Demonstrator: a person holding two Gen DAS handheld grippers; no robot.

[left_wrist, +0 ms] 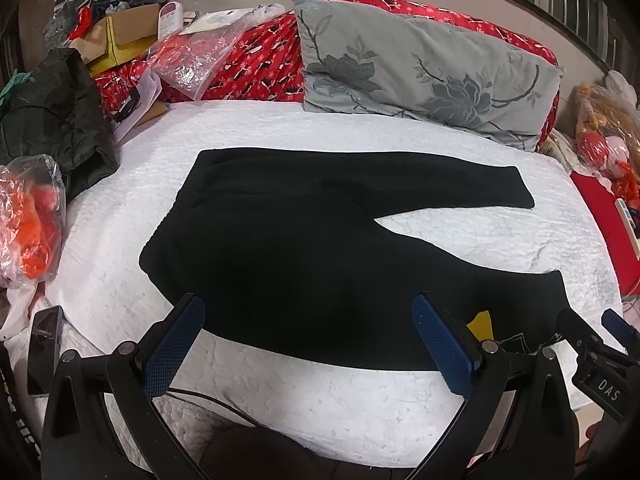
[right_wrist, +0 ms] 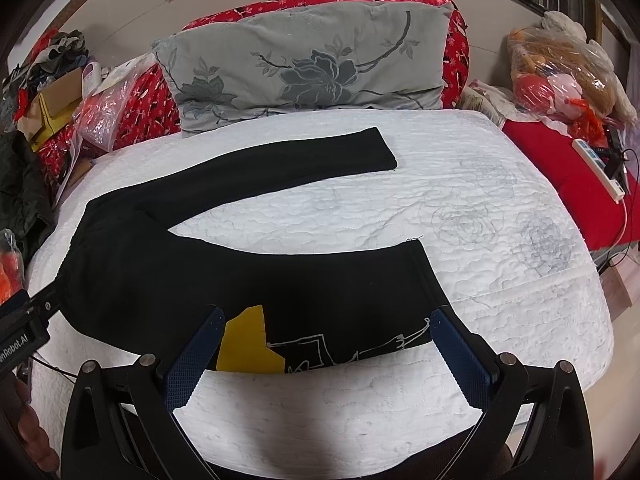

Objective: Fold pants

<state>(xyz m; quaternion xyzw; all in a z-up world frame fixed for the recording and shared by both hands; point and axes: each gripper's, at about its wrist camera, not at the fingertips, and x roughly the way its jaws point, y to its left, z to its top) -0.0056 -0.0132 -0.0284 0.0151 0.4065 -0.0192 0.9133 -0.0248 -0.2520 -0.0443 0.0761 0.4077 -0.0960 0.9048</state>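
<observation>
Holding our left gripper [left_wrist: 308, 320] wide open and empty, we hover it over the near edge of the black fabric pants [left_wrist: 304, 240], close to the waistband end. Our right gripper [right_wrist: 326, 334] is spread just as wide, gripping nothing, above the near leg with its yellow patch [right_wrist: 248, 340] and white line print. Both legs lie flat and splayed apart in a V on the white quilted bed cover [right_wrist: 480, 240]. Beyond them, a grey floral pillow [right_wrist: 304, 68] leans on a red patterned quilt [left_wrist: 256, 68].
</observation>
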